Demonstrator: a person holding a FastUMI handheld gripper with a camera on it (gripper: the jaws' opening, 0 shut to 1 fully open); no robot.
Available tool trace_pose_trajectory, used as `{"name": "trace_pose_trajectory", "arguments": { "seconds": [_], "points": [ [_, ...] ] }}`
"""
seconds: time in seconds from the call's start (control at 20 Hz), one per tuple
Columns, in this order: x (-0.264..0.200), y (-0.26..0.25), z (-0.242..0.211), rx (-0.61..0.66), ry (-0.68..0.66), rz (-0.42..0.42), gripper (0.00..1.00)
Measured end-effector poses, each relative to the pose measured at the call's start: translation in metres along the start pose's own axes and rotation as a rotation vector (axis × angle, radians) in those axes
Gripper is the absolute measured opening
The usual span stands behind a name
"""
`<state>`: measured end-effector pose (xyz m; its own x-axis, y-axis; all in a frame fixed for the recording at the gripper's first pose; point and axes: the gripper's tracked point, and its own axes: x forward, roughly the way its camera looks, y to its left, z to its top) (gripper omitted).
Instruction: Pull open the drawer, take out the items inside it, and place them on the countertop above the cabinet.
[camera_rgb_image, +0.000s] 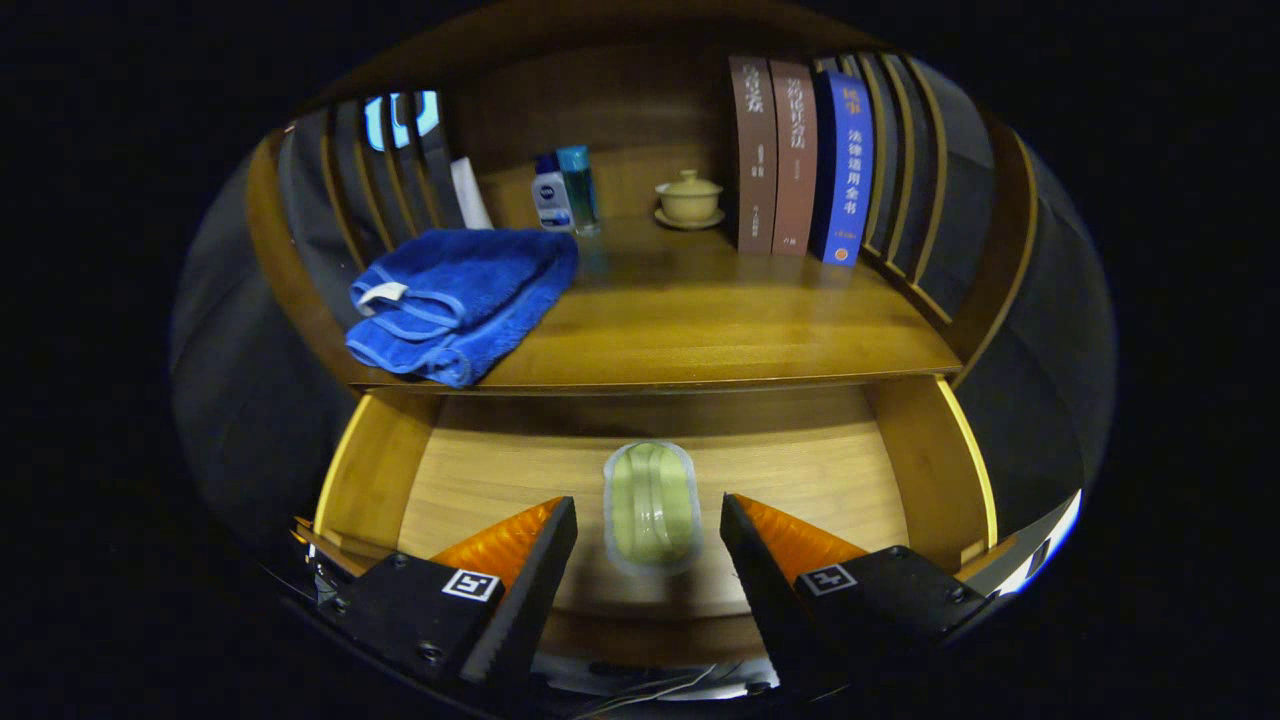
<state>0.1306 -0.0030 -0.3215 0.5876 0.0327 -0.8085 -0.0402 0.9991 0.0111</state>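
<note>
Countertop (700, 330) of the wooden cabinet stretched across the far part of the scene, and below it, nearer, the drawer (370, 470) stood pulled open, so that step looked done. A folded blue towel (460, 300) lay on the left of the countertop, overhanging its near edge; whether it came from the drawer could not be told. Three books (800, 160) stood upright at the far right, two small bottles (562, 192) at the far left-centre, and a lidded cup on a saucer (688, 198) between them. One item remained: a green, clear-wrapped packet (650, 505) on the drawer floor. The gripper (648, 525) hung spread wide, holding nothing, the packet between its fingertips but untouched. Grasping and lifting it was still left.
</note>
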Motion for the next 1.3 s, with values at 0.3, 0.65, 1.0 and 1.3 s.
{"name": "trace_pose_trajectory", "arguments": {
  "seconds": [0.3, 0.65, 1.0, 1.3],
  "points": [
    [0.052, -0.007, -0.021, -0.032, 0.19, -0.032, 0.81],
    [0.067, -0.004, -0.028, -0.038, 0.254, -0.012, 0.31],
    [0.053, -0.005, -0.024, -0.048, 0.201, 0.007, 0.11],
    [-0.018, 0.003, -0.006, -0.037, 0.042, 0.036, 0.11]
  ]
}}
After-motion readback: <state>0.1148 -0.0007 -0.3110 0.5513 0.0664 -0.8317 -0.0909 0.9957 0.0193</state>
